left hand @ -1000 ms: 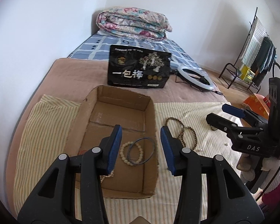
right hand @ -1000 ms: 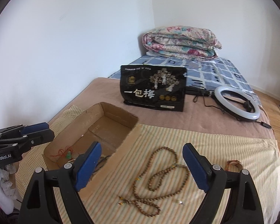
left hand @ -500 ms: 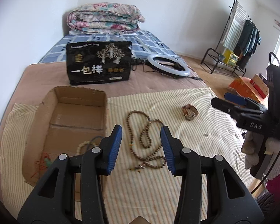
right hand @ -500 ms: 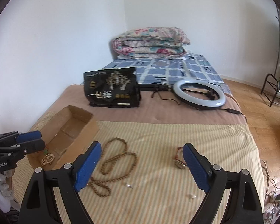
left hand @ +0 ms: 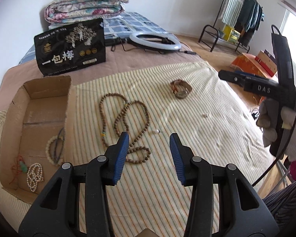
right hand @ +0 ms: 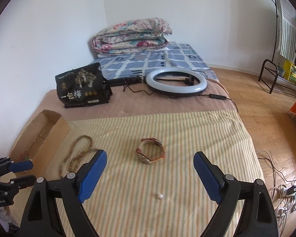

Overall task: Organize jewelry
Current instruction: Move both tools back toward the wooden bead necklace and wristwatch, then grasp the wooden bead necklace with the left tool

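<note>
A cardboard box (left hand: 47, 90) sits at the left of a striped cloth (left hand: 197, 138) and holds a white bead bracelet (left hand: 51, 150), a pearl string (left hand: 34, 175) and a red cord with a green pendant (left hand: 21, 165). A long brown bead necklace (left hand: 126, 122) lies on the cloth, also in the right wrist view (right hand: 77, 156). A watch with a coloured strap (right hand: 151, 154) lies further right (left hand: 180, 88). A small pearl earring (right hand: 159, 196) lies nearer. My left gripper (left hand: 149, 156) is open and empty over the necklace's near end. My right gripper (right hand: 149, 175) is open wide and empty, just short of the watch.
A black snack bag (left hand: 71, 49), a ring light (right hand: 176, 82) with its cable and a folded floral quilt (right hand: 132, 35) lie behind on the bed. A clothes rack (left hand: 238, 17) and orange boxes (left hand: 252, 63) stand on the wooden floor right of the bed edge.
Both grippers have swung right, from the box toward the necklace and watch. The left gripper's jaws have widened. The right gripper now faces the watch.
</note>
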Available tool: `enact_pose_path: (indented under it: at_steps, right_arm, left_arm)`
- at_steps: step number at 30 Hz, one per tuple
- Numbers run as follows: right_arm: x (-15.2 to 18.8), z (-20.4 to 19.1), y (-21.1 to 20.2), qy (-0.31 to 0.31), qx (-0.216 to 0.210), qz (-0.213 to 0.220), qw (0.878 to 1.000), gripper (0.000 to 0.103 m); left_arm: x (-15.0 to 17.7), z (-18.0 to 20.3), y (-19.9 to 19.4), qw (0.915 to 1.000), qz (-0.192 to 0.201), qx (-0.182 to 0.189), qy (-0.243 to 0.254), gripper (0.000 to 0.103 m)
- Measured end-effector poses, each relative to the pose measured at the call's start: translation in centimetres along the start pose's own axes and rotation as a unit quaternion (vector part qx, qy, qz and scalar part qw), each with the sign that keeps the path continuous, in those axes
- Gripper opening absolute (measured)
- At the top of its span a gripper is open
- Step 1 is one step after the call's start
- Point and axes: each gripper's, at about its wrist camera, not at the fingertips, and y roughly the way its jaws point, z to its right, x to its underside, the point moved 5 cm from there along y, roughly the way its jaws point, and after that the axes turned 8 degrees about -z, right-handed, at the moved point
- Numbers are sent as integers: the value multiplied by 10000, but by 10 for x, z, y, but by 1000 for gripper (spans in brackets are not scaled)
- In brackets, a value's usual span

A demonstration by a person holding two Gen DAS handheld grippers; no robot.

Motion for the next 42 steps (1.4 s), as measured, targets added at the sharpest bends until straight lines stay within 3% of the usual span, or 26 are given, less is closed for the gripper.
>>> enact_pose_path:
  at_steps: [7,16,18,21,27,32,42]
  right_arm:
    - [23,25,17,87,72,-356,9993,91]
    - [46,29,31,-39,120,-703,9974,91]
    - [48,29,34,-34,107,-760,9970,91]
    - [50,31,35,-36,97,-782,9969,91]
    - [52,32,42,6,13,-867,9962,91]
    - [57,34,51,-17,-51,-1020,9948,91]
    - [65,25,69,-117,-242,-1274,9915,91]
  left_arm:
    - [13,8,27,9994,-343,-22,36,43]
    - [15,8,63,9969,-752,-220,11,44]
    - [13,5,70,9961,-816,-347,-18,44]
    - [8,0,80,9948,-849,-557,-28,55]
    - [-3,-11,102,9908,-1011,-899,-27,57]
    - [-9,-24,120,9885,-1166,-943,-188,57]
    - [-23,-40,131,9895,-1181,-632,-540,58]
